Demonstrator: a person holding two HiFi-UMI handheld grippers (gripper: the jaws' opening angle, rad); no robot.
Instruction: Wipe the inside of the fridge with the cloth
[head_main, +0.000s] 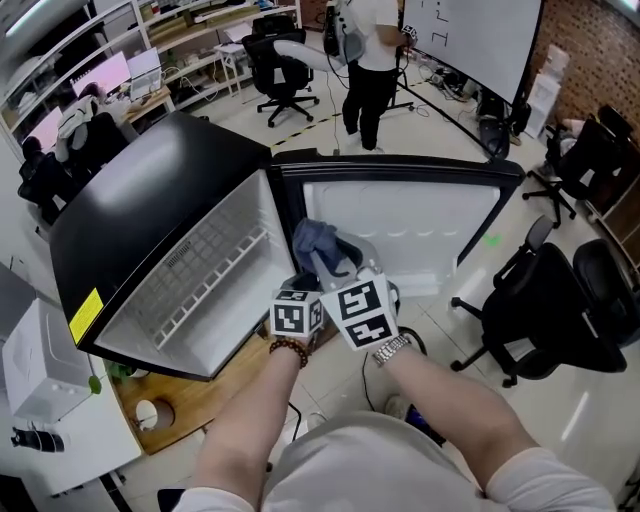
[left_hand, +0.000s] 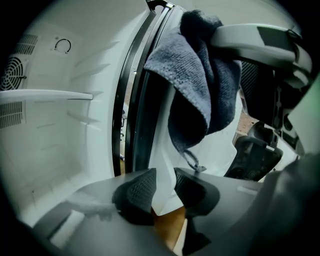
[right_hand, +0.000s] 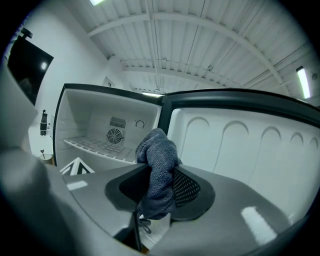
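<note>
Mini fridge (head_main: 140, 180) sits at 10 o'clock, with its door (head_main: 410, 215) swung out toward 1. Left gripper (left_hand: 164, 186) has its jaws apart and nothing in them. Right gripper (right_hand: 161, 186) is clamped on the blue-grey cloth (right_hand: 159, 152), at 12 by the opening. It's only pinching a bunched fold, so the wire shelf (right_hand: 95, 145) could snag it and yank it loose.

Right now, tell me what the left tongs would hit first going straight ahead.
Probably the white inner edge of the fridge door, near its hinge. The cloth hangs just above that line; depth unclear.
</note>
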